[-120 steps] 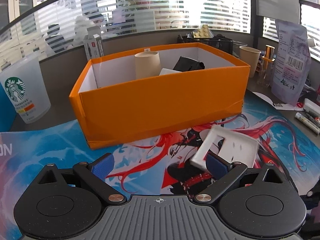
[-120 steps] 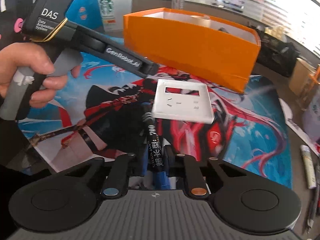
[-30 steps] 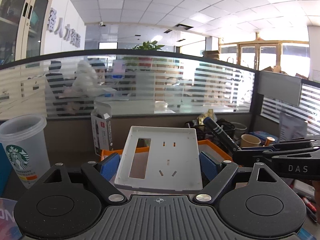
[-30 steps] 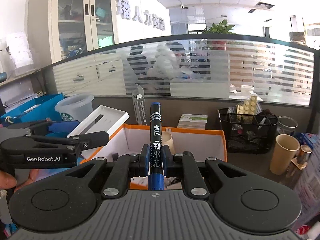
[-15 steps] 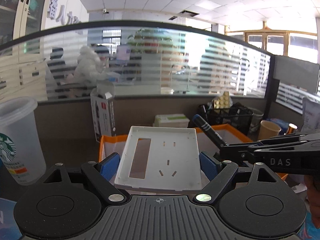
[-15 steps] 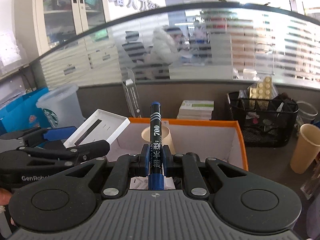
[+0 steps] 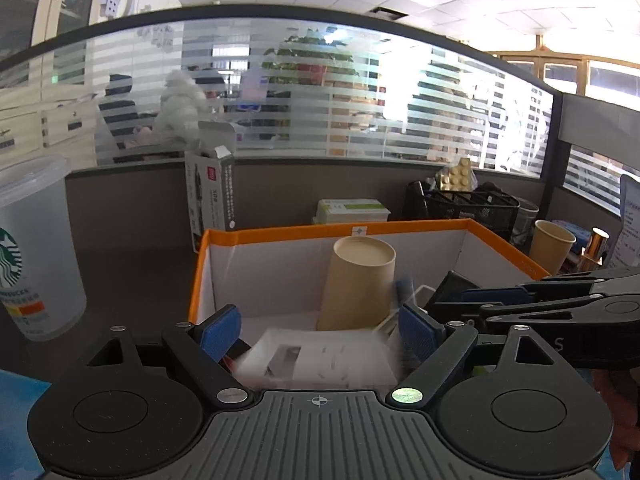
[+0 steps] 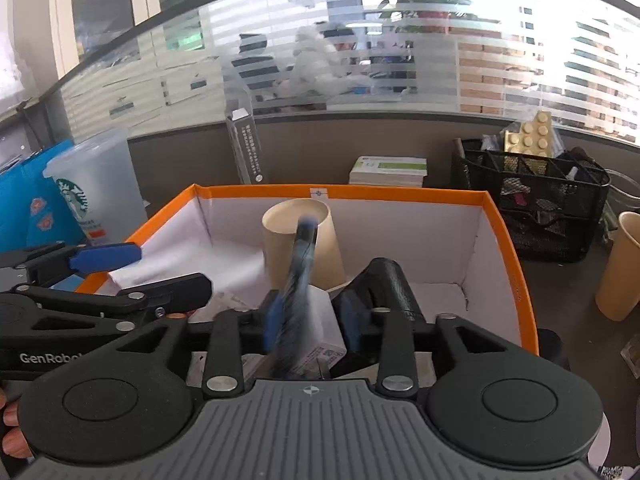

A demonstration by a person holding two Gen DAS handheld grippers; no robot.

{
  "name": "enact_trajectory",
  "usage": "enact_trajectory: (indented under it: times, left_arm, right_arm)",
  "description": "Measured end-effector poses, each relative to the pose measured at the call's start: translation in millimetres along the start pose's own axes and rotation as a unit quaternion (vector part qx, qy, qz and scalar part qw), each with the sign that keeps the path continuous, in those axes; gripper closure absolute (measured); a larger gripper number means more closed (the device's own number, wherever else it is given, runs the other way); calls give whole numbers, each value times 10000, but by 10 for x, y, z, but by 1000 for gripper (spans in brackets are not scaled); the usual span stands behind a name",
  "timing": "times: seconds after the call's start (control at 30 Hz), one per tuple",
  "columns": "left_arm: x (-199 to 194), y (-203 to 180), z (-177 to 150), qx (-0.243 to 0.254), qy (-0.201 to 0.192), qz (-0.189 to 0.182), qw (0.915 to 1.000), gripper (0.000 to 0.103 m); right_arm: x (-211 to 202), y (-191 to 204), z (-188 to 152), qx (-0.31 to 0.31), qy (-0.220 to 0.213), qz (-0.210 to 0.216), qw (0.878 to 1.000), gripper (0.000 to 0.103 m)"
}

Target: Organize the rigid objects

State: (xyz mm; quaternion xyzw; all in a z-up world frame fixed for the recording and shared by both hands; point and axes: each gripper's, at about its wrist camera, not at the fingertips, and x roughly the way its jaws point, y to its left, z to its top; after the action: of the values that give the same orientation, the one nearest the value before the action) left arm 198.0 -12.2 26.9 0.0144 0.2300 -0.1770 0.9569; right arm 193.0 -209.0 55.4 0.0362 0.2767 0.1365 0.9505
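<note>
Both grippers hang over the orange box (image 7: pixel 360 230), which also shows in the right wrist view (image 8: pixel 400 193). My left gripper (image 7: pixel 320 330) is open; the white switch plate (image 7: pixel 316 360) is blurred below its fingers, dropping into the box. My right gripper (image 8: pixel 306 324) is open; the blue marker (image 8: pixel 298 280) is blurred between its fingers, tilting and falling free. An upturned paper cup (image 7: pixel 360 284) stands in the box, also in the right wrist view (image 8: pixel 300 240), beside a black object (image 8: pixel 384 284) and a small white carton (image 8: pixel 320 320).
A Starbucks cup (image 7: pixel 32 248) stands left of the box. A black mesh organiser (image 8: pixel 528 208), a paper cup (image 8: pixel 620 264), a stack of small boxes (image 8: pixel 388 170) and a tall carton (image 7: pixel 212 196) stand behind and right of the box, before a glass partition.
Both grippers have opened over the box. The white plate has left the left gripper and the marker has left the right gripper; both are falling into the box.
</note>
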Motion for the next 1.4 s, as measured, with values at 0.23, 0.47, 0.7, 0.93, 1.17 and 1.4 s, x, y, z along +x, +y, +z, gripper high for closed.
enact_trajectory:
  times: [0.23,0.47,0.7,0.93,1.17,1.4]
  left_arm:
    - [-231,90,11,-327,-350,152,9987,2]
    - [-357,170,-6,-688,-713,217,9948,0]
    - [-361,207,-13,-671,-797,254,9942,0]
    - [-404,174,-65,-403,-1003,831,9907,0]
    - [-394,150,-112,-275,-971,951,9903,0]
    - [-384,144,-127,-257,-981,968,9901,0]
  right_arm:
    - [-212,64,-39,84,-536,-243,9982,57]
    - [-306,209,-48,304,-1217,-273,9917,50]
    - [-343,273,-63,85,-1528,-374,9875,48]
    - [-588,206,-242,430,-2539,-1096,9600,0]
    - [-527,314,-280,110,-2515,-1403,9576,0]
    - [-429,395,-342,-83,-2393,-1403,9607,0]
